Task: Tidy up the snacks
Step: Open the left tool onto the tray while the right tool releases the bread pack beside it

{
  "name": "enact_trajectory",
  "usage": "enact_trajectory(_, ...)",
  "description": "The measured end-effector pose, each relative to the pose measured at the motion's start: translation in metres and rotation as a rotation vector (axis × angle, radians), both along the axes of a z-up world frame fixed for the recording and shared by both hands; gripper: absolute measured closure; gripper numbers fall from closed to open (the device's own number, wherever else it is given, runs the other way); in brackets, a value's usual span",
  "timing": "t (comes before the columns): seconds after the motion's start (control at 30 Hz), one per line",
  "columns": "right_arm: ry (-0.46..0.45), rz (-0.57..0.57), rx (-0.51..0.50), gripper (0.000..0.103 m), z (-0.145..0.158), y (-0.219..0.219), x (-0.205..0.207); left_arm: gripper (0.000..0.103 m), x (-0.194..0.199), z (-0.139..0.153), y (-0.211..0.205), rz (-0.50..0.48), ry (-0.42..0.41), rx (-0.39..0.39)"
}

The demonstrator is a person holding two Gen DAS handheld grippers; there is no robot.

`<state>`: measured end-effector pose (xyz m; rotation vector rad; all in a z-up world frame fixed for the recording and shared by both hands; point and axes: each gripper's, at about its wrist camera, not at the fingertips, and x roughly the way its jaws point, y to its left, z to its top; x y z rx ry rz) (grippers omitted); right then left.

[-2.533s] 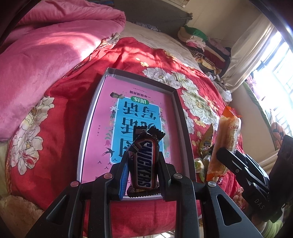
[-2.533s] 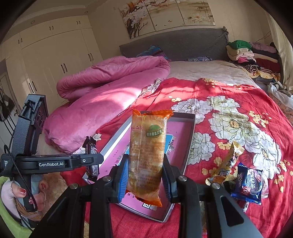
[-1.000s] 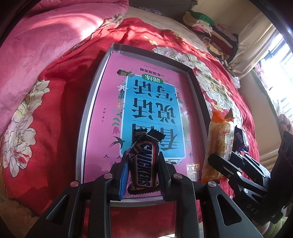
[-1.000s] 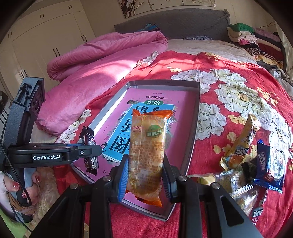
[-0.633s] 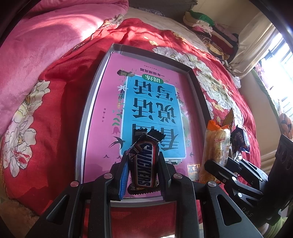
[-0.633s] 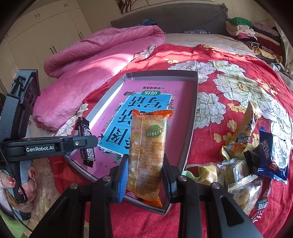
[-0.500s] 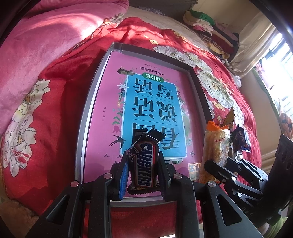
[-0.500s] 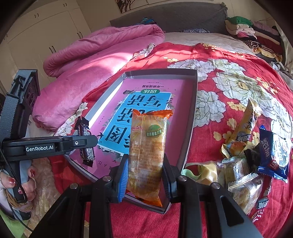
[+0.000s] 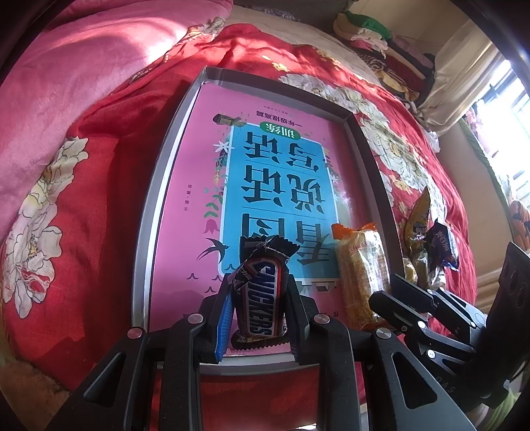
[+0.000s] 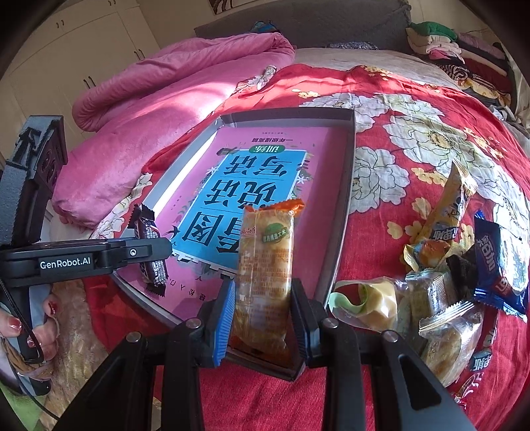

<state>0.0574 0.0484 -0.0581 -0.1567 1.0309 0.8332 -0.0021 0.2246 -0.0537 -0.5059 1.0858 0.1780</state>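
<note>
Both loads now hang lower over the tray (image 9: 155,212): left gripper (image 9: 258,308) pinches Snickers (image 9: 261,298), right gripper (image 10: 263,308) pinches cake (image 10: 265,265). Placement step; next, lower and release.

Home bedroom. Bed with red floral cover (image 10: 414,139), pink quilt (image 10: 172,76) bunched at side, grey headboard (image 10: 298,20). Built-in wardrobe (image 10: 82,43), folded clothes (image 10: 457,49) stacked at bedside, curtained window (image 9: 497,99).

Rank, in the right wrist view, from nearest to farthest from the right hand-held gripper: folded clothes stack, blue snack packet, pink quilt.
From the right hand-held gripper:
1. Blue snack packet, on the right, on the red bedspread.
2. Pink quilt, left, farther up the bed.
3. Folded clothes stack, top right by the headboard.
</note>
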Motion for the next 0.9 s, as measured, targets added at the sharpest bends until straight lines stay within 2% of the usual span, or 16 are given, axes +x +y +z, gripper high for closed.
enact_trajectory(0.47, -0.001, -0.026, 0.027, 0.068, 0.008, -0.012, 0.001, 0.073, -0.002, 0.002, 0.002, 0.004, -0.018, -0.006)
enact_trajectory(0.77, -0.024, -0.038, 0.049, 0.058, 0.015, -0.019, 0.002, 0.066, -0.003, 0.012, 0.002, 0.005, -0.075, -0.026)
enact_trajectory(0.9, -0.037, -0.038, 0.056, 0.058, 0.019, -0.020, 0.001, 0.058, -0.003, 0.016, 0.002, 0.005, -0.099, -0.030)
